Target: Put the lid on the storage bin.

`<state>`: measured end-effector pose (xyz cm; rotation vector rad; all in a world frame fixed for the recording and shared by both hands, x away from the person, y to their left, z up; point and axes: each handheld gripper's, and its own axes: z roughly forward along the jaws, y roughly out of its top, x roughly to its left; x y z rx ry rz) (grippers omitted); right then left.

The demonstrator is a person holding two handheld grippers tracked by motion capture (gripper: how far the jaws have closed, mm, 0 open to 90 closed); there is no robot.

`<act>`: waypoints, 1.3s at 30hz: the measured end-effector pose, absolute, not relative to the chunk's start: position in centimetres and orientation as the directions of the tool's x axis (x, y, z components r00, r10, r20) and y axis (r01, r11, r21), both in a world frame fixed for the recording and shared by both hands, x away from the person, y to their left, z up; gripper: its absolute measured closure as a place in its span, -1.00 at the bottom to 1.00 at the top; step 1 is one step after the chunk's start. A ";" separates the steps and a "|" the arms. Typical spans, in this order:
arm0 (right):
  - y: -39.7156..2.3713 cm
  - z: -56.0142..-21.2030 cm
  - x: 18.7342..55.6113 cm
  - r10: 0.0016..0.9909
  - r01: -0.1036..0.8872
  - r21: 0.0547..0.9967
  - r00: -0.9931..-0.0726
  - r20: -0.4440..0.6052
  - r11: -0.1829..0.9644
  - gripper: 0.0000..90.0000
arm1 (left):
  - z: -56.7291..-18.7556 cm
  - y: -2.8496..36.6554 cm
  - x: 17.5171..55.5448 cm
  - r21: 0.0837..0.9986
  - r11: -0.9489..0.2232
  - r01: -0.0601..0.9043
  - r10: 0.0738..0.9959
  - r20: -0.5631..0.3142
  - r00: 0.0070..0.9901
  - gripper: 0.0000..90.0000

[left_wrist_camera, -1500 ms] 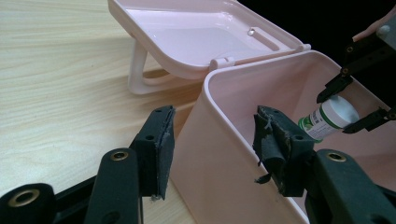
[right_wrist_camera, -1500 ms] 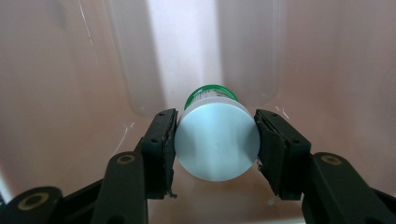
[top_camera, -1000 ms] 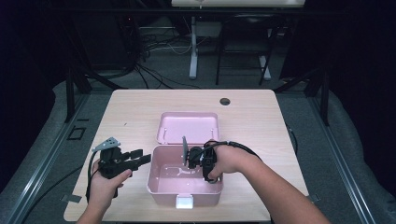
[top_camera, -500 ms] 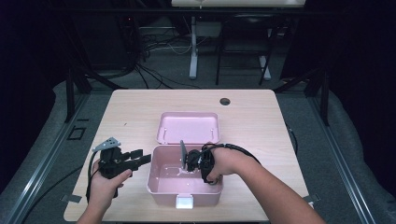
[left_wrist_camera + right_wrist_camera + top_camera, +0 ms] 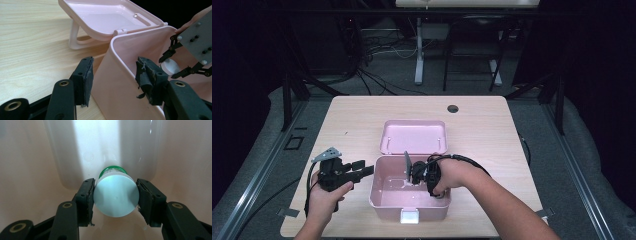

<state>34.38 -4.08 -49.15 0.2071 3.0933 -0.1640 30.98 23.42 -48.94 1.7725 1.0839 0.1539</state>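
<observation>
A pink box stands open at the table's near edge, its lid laid back behind it. My right gripper reaches down inside the box. In the right gripper view it is shut on a small bottle with a white cap and a green label, just above the box floor. My left gripper is at the box's left wall. The left gripper view shows it open, one jaw outside the wall and one inside. The bottle's white cap also shows there.
The light wooden table has bare room to the left, right and behind the box. A round cable hole sits near the far edge. Dark floor with cables and stand legs lies beyond.
My right gripper has shifted slightly left and lower inside the box with the bottle. The left gripper has stayed at the box wall.
</observation>
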 end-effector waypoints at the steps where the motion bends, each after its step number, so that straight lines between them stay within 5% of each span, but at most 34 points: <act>1: -4.1 -49.2 34.4 0.132 0.136 -0.103 -0.990 -0.045 0.985 0.11 | -48.9 23.4 31.0 0.799 -0.087 0.595 0.724 -0.360 0.588 0.07; 26: -3.7 -49.5 34.1 0.087 0.098 -0.167 -0.994 -0.071 0.981 0.09 | -48.9 23.5 31.0 0.800 -0.086 0.594 0.726 -0.358 0.587 0.07; 39: -4.4 -48.0 34.2 0.119 0.126 -0.108 -0.990 -0.070 0.986 0.09 | -48.9 23.4 30.9 0.799 -0.087 0.595 0.726 -0.359 0.587 0.07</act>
